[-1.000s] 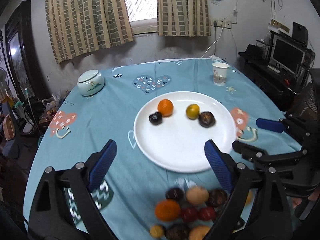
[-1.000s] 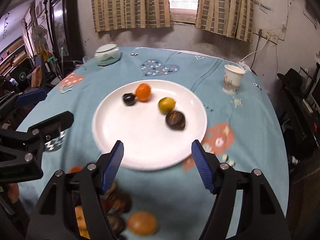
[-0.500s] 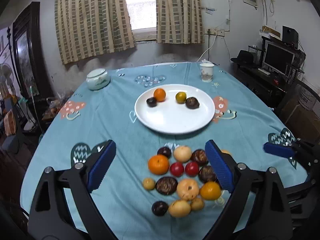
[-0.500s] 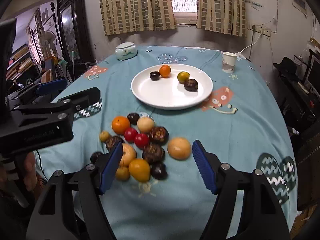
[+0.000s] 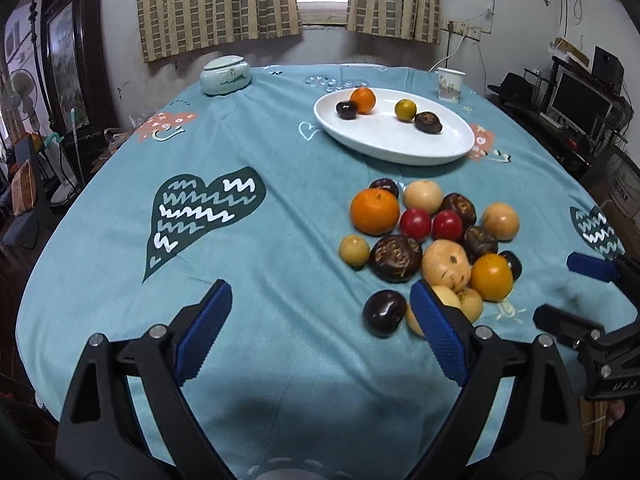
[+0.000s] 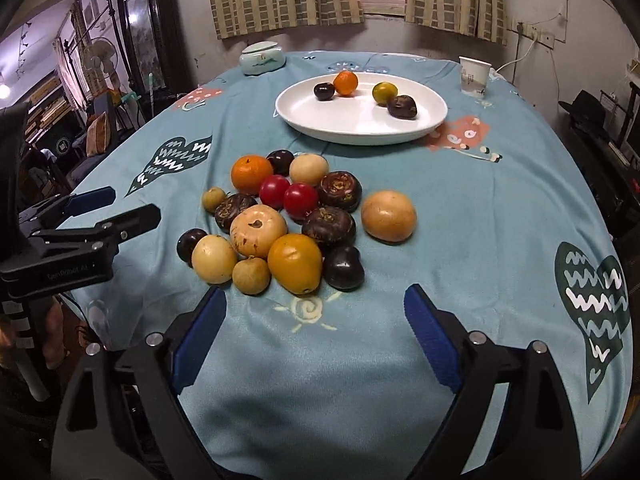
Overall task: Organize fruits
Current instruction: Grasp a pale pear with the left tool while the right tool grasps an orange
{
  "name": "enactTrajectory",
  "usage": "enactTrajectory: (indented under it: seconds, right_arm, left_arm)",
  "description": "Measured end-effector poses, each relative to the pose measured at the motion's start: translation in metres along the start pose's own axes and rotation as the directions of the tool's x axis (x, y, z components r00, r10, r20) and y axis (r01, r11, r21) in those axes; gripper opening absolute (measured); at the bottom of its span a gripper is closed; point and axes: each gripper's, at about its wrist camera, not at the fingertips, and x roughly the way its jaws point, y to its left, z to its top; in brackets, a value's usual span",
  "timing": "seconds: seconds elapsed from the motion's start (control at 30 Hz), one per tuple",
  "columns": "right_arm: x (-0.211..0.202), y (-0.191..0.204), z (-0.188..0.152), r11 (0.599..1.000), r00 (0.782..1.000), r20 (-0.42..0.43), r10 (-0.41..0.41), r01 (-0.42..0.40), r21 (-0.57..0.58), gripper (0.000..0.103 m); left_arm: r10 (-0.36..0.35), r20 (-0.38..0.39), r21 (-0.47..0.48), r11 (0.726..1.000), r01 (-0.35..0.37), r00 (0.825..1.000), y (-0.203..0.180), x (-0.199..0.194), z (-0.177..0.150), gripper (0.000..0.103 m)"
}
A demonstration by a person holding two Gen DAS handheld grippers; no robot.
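Note:
A pile of several loose fruits [image 6: 292,216] lies on the teal tablecloth: oranges, red ones, dark plums, brown and tan ones; it also shows in the left wrist view [image 5: 428,236]. A white plate [image 6: 424,118] farther back holds an orange [image 6: 345,82], a dark plum [image 6: 323,91], a yellow-green fruit [image 6: 385,93] and a brown fruit [image 6: 402,107]. My left gripper [image 5: 320,332] is open and empty, near the table's front, left of the pile. My right gripper [image 6: 314,332] is open and empty, just in front of the pile.
A paper cup [image 6: 474,77] stands back right of the plate, a lidded ceramic jar [image 6: 262,57] back left. The round table's edge [image 5: 48,240] curves close on both sides. A desk with a monitor [image 5: 580,100] is to the right.
Both grippers have pulled back from over the plate toward the table's near edge and dropped lower. The fruit pile now lies just ahead of them. Both stay open.

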Motion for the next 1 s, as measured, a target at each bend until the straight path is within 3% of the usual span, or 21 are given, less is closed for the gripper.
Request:
enactTrajectory:
  seconds: [0.03, 0.07, 0.17, 0.3, 0.37, 0.6, 0.73, 0.8, 0.87, 1.0]
  right_arm:
    - [0.0, -0.001, 0.0, 1.0, 1.0, 0.003, -0.003, 0.003, -0.001, 0.087]
    - [0.0, -0.002, -0.001, 1.0, 1.0, 0.014, 0.007, -0.007, -0.002, 0.071]
    - [0.006, -0.001, 0.001, 0.997, 0.997, -0.007, 0.074, -0.074, -0.006, 0.051]
    - [0.022, 0.007, 0.009, 0.995, 0.995, -0.029, 0.098, -0.098, -0.022, 0.047]
    - [0.03, 0.012, 0.013, 0.994, 0.994, -0.044, 0.098, -0.1, -0.037, 0.039]
    - [0.047, 0.022, 0.018, 0.995, 0.998, -0.063, 0.015, -0.021, -0.101, 0.038]
    - [0.028, 0.015, 0.013, 0.997, 0.997, -0.055, 0.058, -0.061, -0.056, 0.036]
    - [0.011, 0.008, 0.008, 0.998, 0.998, -0.035, 0.047, -0.048, -0.044, 0.028]
    - [-0.003, -0.003, 0.003, 0.999, 0.999, -0.019, 0.031, -0.031, -0.015, 0.027]
    - [-0.015, -0.023, -0.008, 0.999, 1.0, -0.004, 0.03, -0.03, 0.039, 0.027]
  left_arm:
    - [0.004, -0.007, 0.0, 1.0, -0.004, 1.0, 0.001, 0.002, -0.002, 0.092]
    - [0.007, -0.013, -0.004, 1.0, -0.007, 1.0, 0.003, 0.004, -0.003, 0.092]
    - [0.001, -0.028, -0.004, 1.0, -0.001, 1.0, 0.006, 0.006, -0.007, 0.092]
    - [-0.009, -0.026, 0.005, 1.0, 0.009, 1.0, 0.006, 0.005, -0.011, 0.092]
    - [-0.012, -0.025, 0.01, 1.0, 0.012, 1.0, 0.006, 0.004, -0.013, 0.092]
    - [-0.089, -0.041, 0.042, 0.995, 0.091, 0.995, -0.008, -0.003, -0.016, 0.092]
    - [-0.143, -0.042, 0.068, 0.987, 0.145, 0.989, -0.023, -0.007, -0.017, 0.092]
    - [-0.188, -0.039, 0.084, 0.978, 0.19, 0.981, -0.031, -0.008, -0.016, 0.092]
    - [-0.244, -0.03, 0.1, 0.964, 0.246, 0.969, -0.039, -0.011, -0.016, 0.091]
    - [-0.232, -0.043, 0.15, 0.96, 0.236, 0.972, -0.056, -0.003, -0.015, 0.087]
